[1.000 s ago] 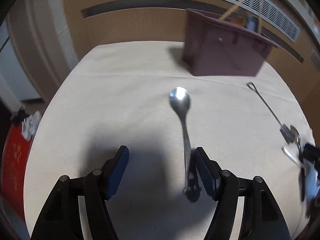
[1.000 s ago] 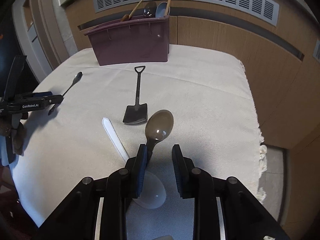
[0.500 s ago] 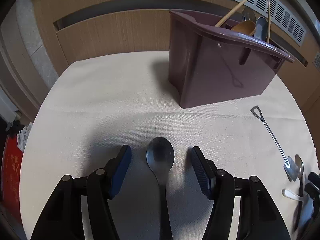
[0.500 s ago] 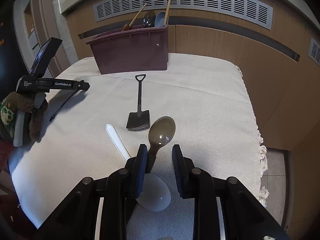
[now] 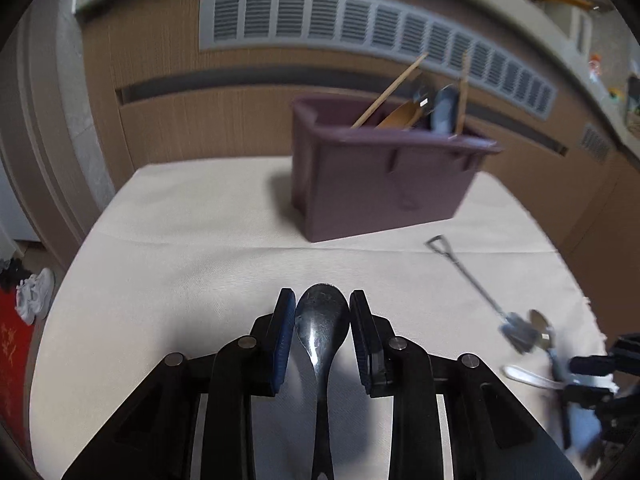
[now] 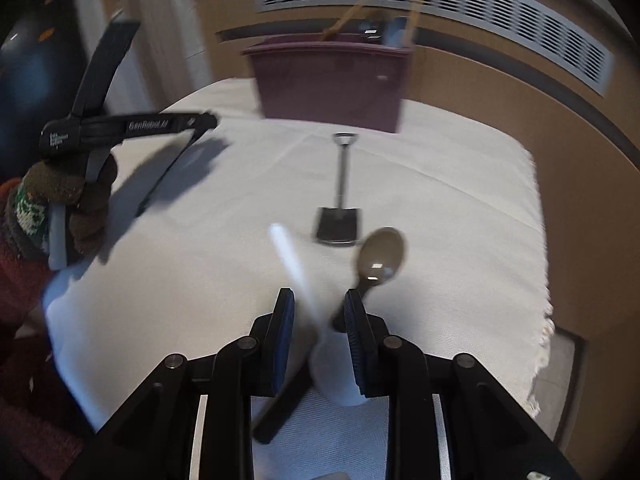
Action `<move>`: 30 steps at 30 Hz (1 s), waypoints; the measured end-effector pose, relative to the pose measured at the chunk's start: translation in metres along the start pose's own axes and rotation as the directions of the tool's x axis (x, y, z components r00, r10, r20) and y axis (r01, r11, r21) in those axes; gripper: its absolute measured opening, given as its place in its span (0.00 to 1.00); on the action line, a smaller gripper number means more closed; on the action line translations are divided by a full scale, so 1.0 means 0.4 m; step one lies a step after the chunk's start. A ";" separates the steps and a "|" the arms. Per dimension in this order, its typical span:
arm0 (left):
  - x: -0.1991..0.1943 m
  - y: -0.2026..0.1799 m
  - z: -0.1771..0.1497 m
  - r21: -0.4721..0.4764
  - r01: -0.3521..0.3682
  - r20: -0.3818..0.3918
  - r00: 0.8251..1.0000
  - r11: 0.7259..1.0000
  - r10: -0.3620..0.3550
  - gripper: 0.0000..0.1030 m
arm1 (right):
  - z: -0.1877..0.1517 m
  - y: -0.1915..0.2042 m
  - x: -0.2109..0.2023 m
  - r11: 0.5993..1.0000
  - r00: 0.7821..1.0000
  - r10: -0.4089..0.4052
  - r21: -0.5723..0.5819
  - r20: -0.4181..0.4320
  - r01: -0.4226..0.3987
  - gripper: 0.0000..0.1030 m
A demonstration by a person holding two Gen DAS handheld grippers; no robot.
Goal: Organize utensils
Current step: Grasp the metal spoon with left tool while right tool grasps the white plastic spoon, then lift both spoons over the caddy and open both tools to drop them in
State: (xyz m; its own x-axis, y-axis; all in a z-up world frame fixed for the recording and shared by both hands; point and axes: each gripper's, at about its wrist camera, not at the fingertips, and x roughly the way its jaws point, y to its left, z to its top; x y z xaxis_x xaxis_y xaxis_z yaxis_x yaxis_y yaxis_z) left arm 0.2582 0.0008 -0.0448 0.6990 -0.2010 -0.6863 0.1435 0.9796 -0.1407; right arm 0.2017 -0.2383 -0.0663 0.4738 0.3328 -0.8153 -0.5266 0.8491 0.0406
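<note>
Your left tongs point(image 5: 322, 320) are closing on the steel spoon point(image 5: 322, 330): bowl between the blue pads, pads at or right against its edges, handle running straight back toward you under the tongs. Long axis lines up with the tongs, pointing far toward the maroon bin point(image 5: 384, 184). From the right view that spoon hangs off the cloth on the counter point(image 5: 180, 248), so treat it as gripped and lifted. The bin sits far and slightly right of the left tongs, other utensils already standing in it, so this hand looks nearer to it.

Right side: right tongs point(image 6: 318, 312) are narrow, not on anything I can confirm. The white spoon point(image 6: 304, 292) crosses the gap diagonally, blurred, bowl near you. The brown spoon point(image 6: 380, 256) lies just right of the right pad, the shovel spoon point(image 6: 340, 216) farther, handle toward the bin.
</note>
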 end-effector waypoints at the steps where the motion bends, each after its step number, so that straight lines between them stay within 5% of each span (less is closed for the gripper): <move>1: -0.018 -0.005 -0.001 -0.002 0.013 0.013 1.000 1.000 -0.013 0.28 | 0.004 0.011 0.001 1.000 1.000 0.017 -0.026 -0.009 -0.017 0.24; 9: -0.159 -0.020 -0.018 -0.034 0.098 0.085 0.992 0.995 -0.095 0.28 | 0.056 0.014 0.092 0.994 0.991 0.016 -0.101 -0.136 -0.030 0.23; 14: -0.175 -0.015 -0.025 -0.055 0.104 0.091 0.991 0.993 -0.099 0.28 | 0.090 0.020 0.125 0.992 0.992 0.007 -0.128 -0.124 -0.023 0.22; 17: -0.186 -0.018 -0.030 -0.046 0.098 0.091 0.992 0.994 -0.093 0.28 | 0.101 0.042 0.128 0.987 0.993 -0.001 -0.158 -0.120 -0.018 0.10; 30: -0.230 -0.054 -0.004 -0.029 0.102 0.115 0.989 0.994 -0.098 0.28 | 0.171 0.005 -0.040 0.997 0.988 0.064 0.022 0.144 -0.068 0.10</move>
State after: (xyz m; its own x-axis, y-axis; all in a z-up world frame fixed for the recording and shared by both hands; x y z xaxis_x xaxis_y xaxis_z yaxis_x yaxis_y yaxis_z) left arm 0.1897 -0.0020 0.0203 0.7578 -0.2942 -0.5824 0.1932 0.9537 -0.2304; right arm 0.2413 -0.2138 -0.0139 0.5354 0.4422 -0.7196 -0.5419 0.8334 0.1089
